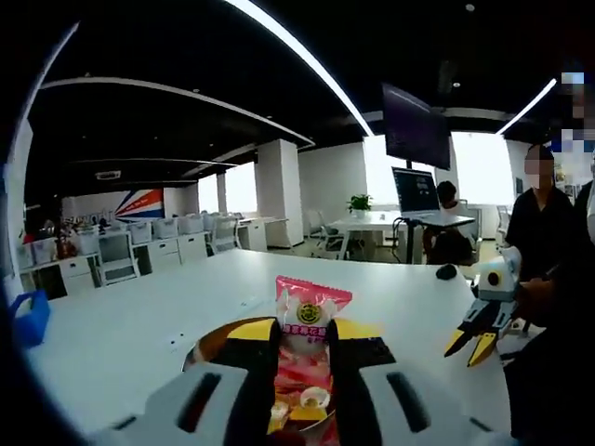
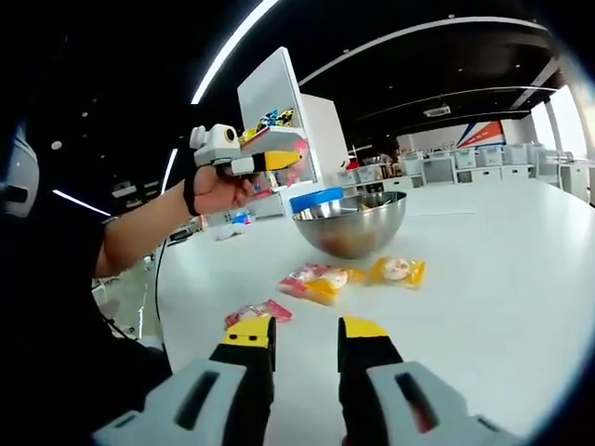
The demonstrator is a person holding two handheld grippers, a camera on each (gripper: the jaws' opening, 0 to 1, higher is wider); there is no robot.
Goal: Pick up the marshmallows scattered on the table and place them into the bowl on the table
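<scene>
A: In the left gripper view, what does the left claw (image 1: 302,372) carry?

B: It is clamped on a pink packet (image 1: 307,339) of marshmallows; the packet stands up between the two jaws, its long axis running along them, its top poking out past the yellow tips; just below and behind it curves the rim of the bowl (image 1: 206,342), so the packet hangs over or right beside the bowl; which of the two cannot be settled from this view.

A: And the other claw there?

B: The right claw (image 1: 474,342) shows at the far right, well apart from the bowl, over the white table (image 1: 139,325).

A: Now the right gripper view?

B: The right claw (image 2: 305,358) stands narrowly parted and grips nothing; a pink packet (image 2: 257,312) lies on the table just left of its left tip, nearly touching it; farther off lie a pink and yellow packet (image 2: 319,282) and a yellow packet (image 2: 397,270), both in front of the steel bowl (image 2: 353,223).

A: Which hand is nearer the bowl?

B: The left claw (image 2: 270,163), raised left of and above the bowl with its pink load; its release looks the next step; the right claw seems better placed for the near pink packet, which lies a little left of its line.
</scene>
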